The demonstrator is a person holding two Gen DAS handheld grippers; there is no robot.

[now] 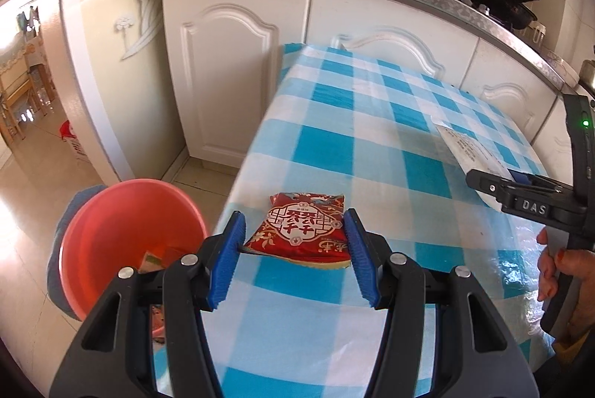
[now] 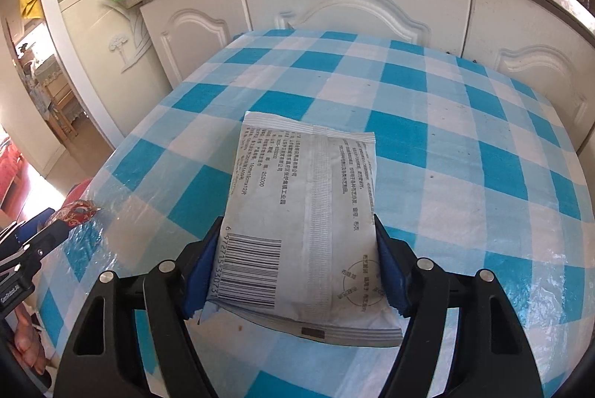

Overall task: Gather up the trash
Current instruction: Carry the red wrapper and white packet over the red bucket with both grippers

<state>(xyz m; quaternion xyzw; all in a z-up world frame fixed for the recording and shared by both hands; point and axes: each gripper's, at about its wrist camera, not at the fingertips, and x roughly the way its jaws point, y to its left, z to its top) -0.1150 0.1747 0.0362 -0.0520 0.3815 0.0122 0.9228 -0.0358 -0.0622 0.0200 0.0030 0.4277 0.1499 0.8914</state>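
A red snack packet (image 1: pixel 303 230) with white characters lies near the left edge of the table with the blue-checked cloth (image 1: pixel 372 123). My left gripper (image 1: pixel 295 230) stands open around it, one blue pad on each side, touching or nearly so. A white packet (image 2: pixel 301 216) with a barcode sits between the blue pads of my right gripper (image 2: pixel 297 245), which is shut on its sides. The right gripper (image 1: pixel 520 190) and white packet (image 1: pixel 468 149) also show in the left wrist view. The red packet (image 2: pixel 76 210) shows at the left of the right wrist view.
A pink plastic basin (image 1: pixel 126 234) with some wrappers inside stands on the floor left of the table. White kitchen cabinets (image 1: pixel 238 63) run behind the table, with pots and bowls on the counter above. A doorway opens at far left.
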